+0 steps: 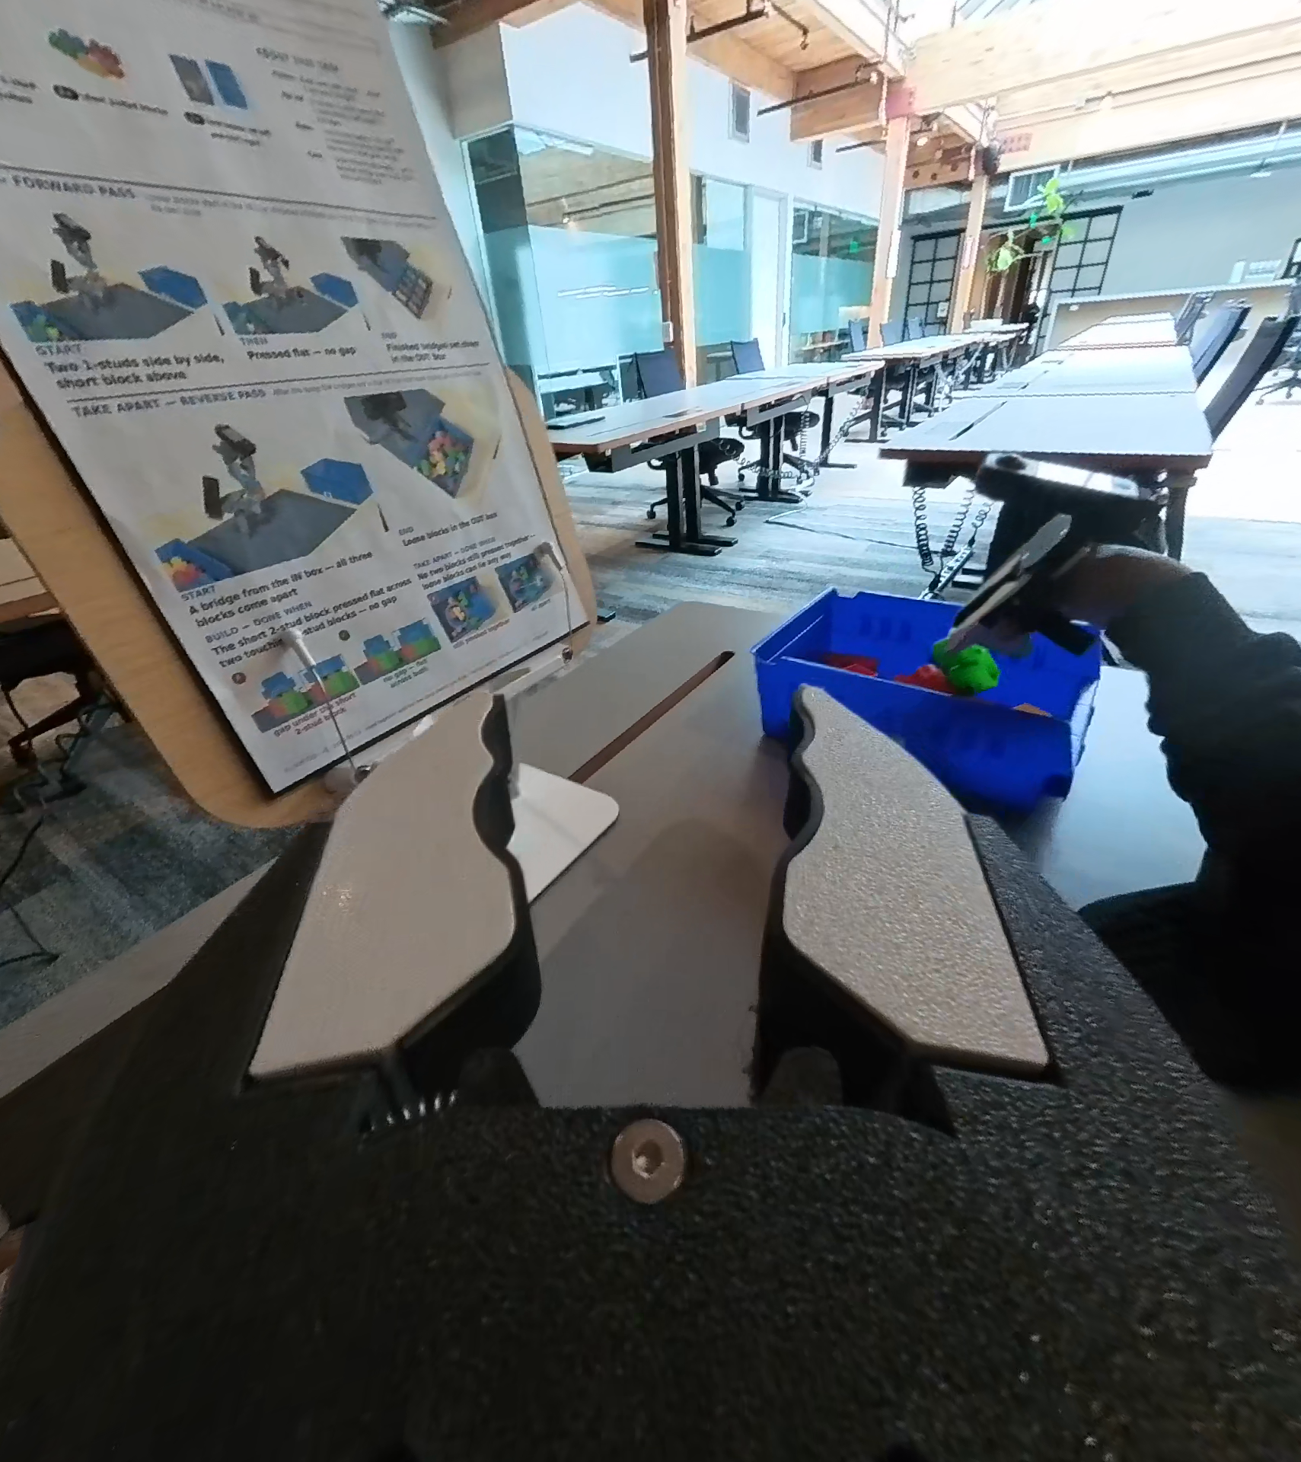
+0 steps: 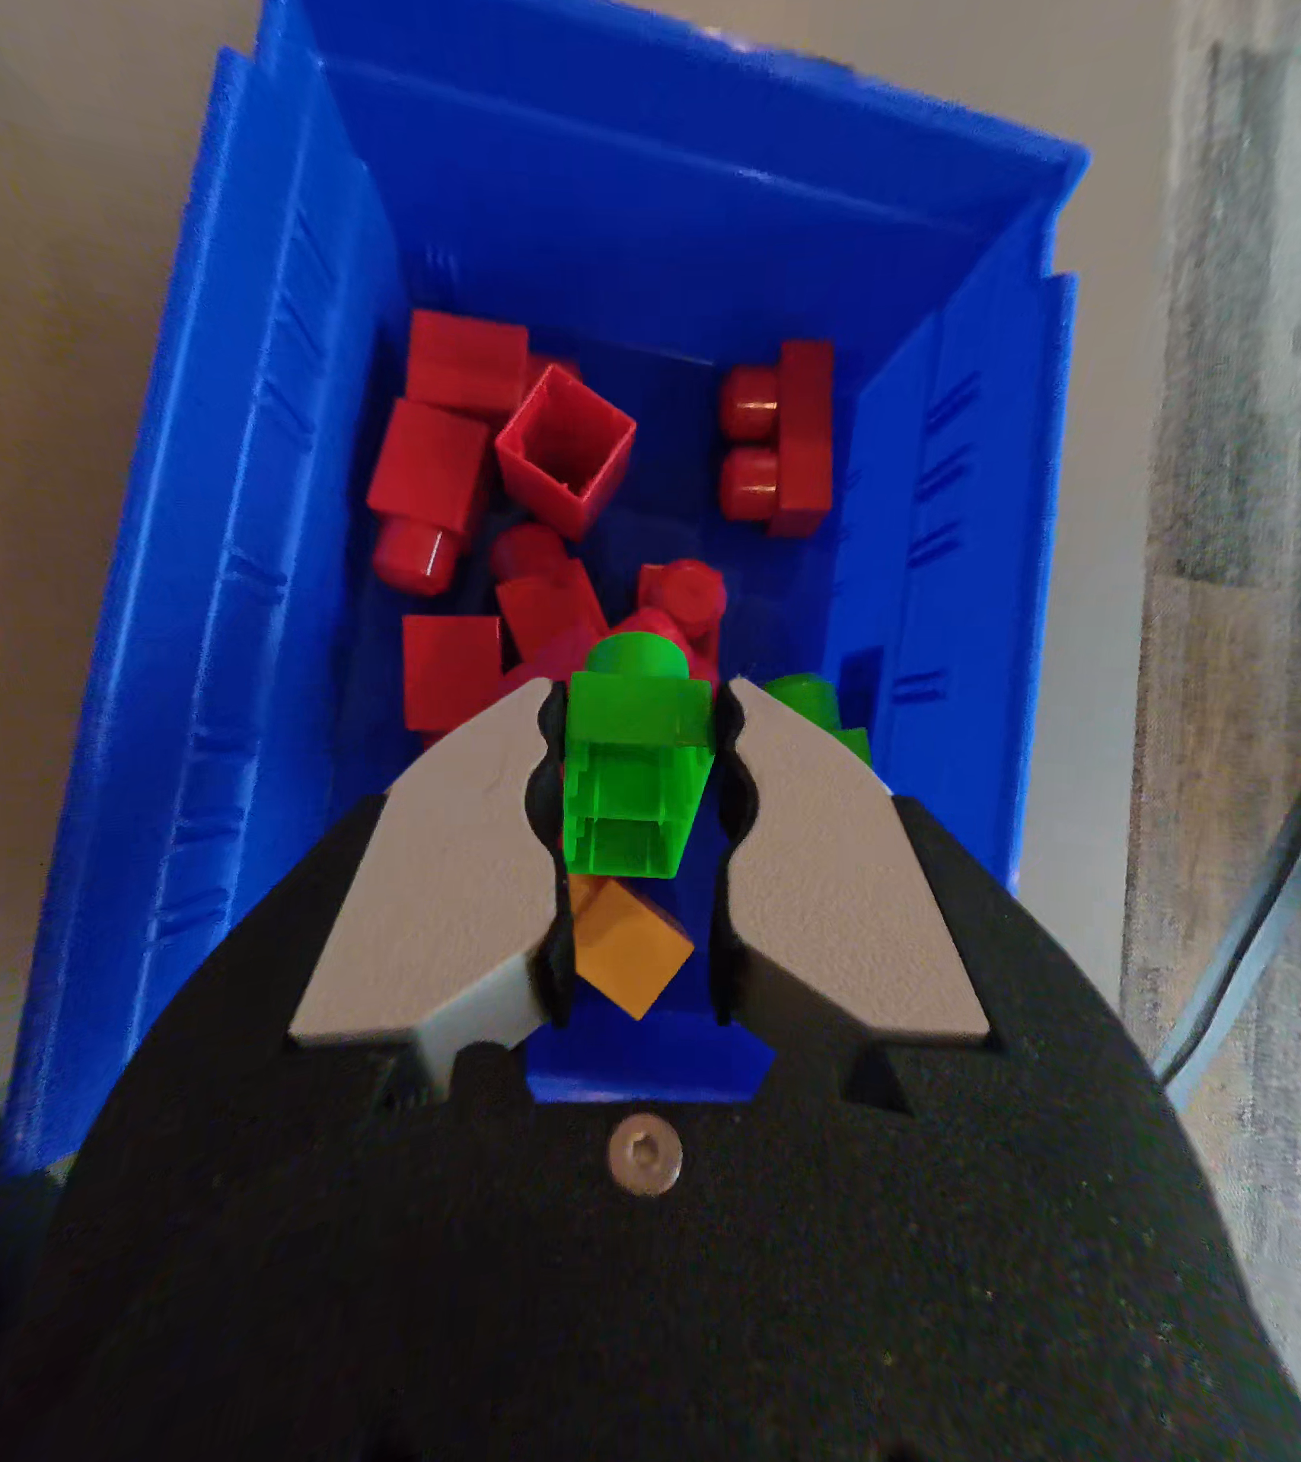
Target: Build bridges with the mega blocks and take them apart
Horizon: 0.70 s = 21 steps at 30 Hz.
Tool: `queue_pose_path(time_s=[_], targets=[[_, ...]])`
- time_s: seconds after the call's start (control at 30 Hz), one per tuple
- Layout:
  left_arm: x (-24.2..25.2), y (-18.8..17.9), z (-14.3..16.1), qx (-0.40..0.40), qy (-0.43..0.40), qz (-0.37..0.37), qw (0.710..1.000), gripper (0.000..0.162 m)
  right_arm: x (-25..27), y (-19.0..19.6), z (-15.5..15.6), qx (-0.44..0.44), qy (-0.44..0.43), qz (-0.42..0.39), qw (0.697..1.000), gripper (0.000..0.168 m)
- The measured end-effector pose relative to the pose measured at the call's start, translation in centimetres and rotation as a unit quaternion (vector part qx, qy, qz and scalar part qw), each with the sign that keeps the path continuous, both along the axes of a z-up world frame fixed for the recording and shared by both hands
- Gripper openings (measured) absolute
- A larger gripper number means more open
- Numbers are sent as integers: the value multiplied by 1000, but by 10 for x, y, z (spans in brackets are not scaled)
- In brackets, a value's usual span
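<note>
The right gripper pinches a green mega block between its fingers, above the blue bin; red blocks lie beyond the fingertips, an orange block beneath them. The left gripper hovers over the tabletop, fingers spread with nothing between them.

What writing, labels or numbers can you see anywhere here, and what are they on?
Printed sheet on the wooden stand: headings, captions and small pictures. I do not repeat its wording, and the fine print is blurred anyway.
Blue bin: no writing visible.
Red blocks and the green block held in the right gripper: none.
Left gripper: none.
</note>
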State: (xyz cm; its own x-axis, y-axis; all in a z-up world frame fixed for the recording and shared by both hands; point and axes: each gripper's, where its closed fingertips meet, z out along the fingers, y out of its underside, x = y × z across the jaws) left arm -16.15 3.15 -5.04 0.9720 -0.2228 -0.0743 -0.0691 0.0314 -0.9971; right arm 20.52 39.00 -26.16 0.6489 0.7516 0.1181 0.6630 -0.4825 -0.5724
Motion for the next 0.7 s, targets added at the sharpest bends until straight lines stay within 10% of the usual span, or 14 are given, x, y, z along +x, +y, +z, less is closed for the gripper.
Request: queue_pose_path(time_s=[0.2,0.5,0.7], targets=[[-42,-10,-28,-89,31,108,990,65,1,0,-7,-17,2,-4,1000,55],[-148,-106,-73,-234,41,369,898,60,-5,-7,31,37,46,9,998,67],[-198,-199,-145,-433,-16,468,770,54,-22,-21,69,93,90,49,990,66]])
